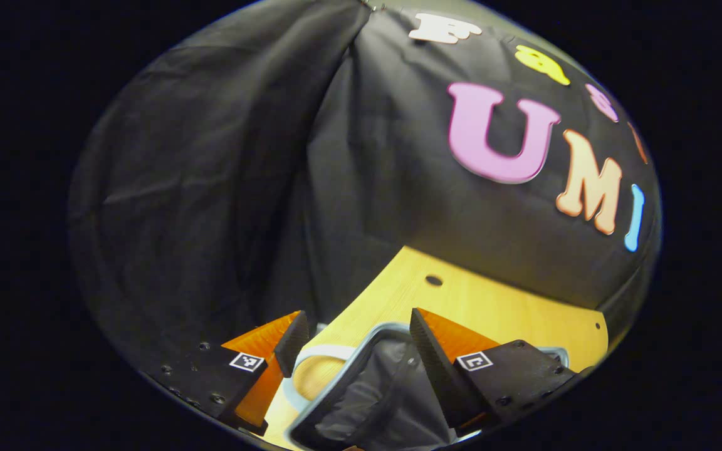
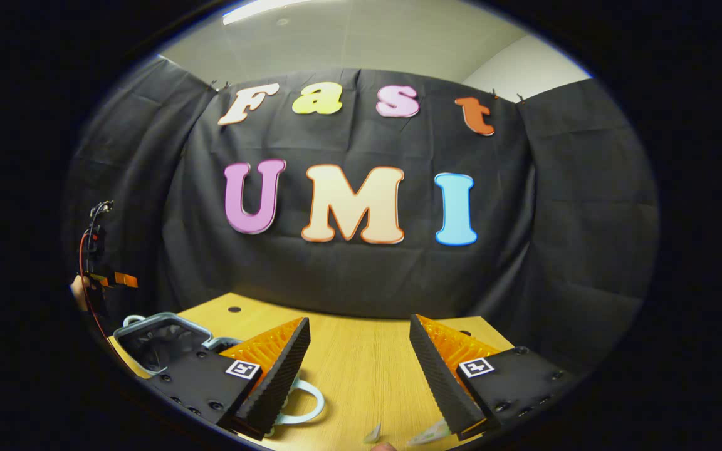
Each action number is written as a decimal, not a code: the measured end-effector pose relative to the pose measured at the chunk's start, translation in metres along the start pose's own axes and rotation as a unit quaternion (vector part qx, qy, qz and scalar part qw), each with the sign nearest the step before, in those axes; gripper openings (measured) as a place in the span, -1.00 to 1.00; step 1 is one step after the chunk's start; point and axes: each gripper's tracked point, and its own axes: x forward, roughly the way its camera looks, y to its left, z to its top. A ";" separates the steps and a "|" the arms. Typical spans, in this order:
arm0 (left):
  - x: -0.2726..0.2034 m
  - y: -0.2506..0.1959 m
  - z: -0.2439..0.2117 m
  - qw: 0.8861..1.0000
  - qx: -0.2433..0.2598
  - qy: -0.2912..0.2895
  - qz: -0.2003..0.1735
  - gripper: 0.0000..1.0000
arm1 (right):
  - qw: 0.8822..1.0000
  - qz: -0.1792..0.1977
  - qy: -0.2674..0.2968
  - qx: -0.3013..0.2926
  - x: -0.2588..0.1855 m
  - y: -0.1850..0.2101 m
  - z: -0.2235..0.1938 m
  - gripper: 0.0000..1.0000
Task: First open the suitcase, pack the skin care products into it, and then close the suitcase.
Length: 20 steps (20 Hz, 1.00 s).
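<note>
The open suitcase (image 1: 367,394) lies on the wooden table (image 1: 492,307), its dark lining partly hidden behind the left gripper (image 1: 361,351), whose fingers stand apart above it, while the right gripper (image 2: 361,369) hovers with fingers apart, small items at the bottom edge cut off.

Probably a lab recording booth: black cloth backdrop (image 2: 361,275) behind a bare wooden table (image 2: 361,369).

Light wooden table (image 2: 361,369) with a dark round hole toward 11 o'clock. Open pale-blue suitcase (image 2: 154,341) with grey lining resting at 9 o'clock, handle (image 2: 311,401) flat on the wood. Small unclear pale scraps (image 2: 427,432) at 6 o'clock edge.
</note>
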 end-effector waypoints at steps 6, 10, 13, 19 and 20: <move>-0.085 -0.060 0.061 0.991 0.029 -0.125 -0.040 0.89 | 0.999 -0.012 -0.029 0.026 0.000 -0.055 0.012 0.98; -0.141 -0.102 0.060 0.985 0.042 -0.148 -0.078 0.89 | 0.998 -0.025 -0.033 0.050 0.000 -0.095 0.012 0.96; -0.160 -0.172 0.050 0.980 0.054 -0.144 -0.125 0.89 | 0.998 -0.026 -0.033 0.045 -0.001 -0.116 0.012 0.97; -0.202 -0.273 0.004 0.968 0.094 -0.115 -0.203 0.89 | 0.999 -0.013 -0.026 0.043 -0.011 -0.145 0.004 0.96; -0.207 -0.285 -0.006 0.967 0.097 -0.107 -0.212 0.89 | 0.999 -0.009 -0.025 0.042 -0.014 -0.149 0.003 0.96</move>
